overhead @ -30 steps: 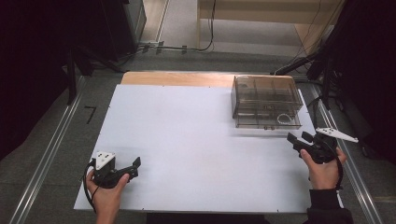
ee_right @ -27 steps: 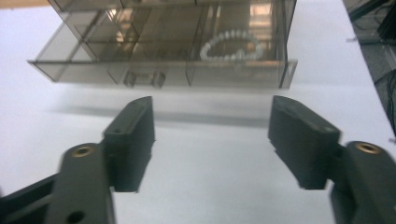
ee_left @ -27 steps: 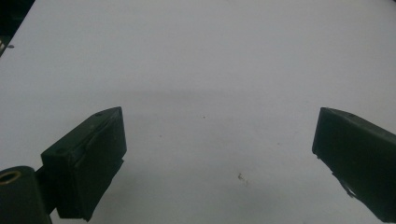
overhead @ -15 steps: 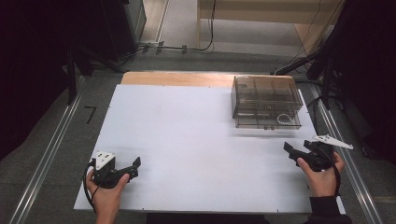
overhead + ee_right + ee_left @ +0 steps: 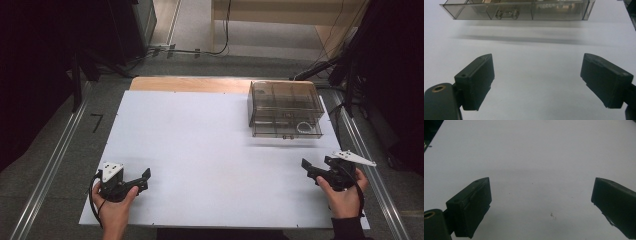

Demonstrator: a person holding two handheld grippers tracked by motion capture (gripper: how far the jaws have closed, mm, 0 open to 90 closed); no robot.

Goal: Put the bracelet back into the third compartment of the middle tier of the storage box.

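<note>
1. At the near right edge of the white table, the right gripper sits in the person's right hand; its jaws have just been opening, now stand wide apart, and nothing lies between them.
2. Beyond it, well apart toward the far right of the table, stands a smoky transparent drawer organizer, its front facing the person.
3. From the right gripper view, the organizer's lower drawer shows a clear handle.
4. Near the left front corner, the left gripper rests in the left hand, jaws spread wide over bare tabletop, holding nothing.
</note>
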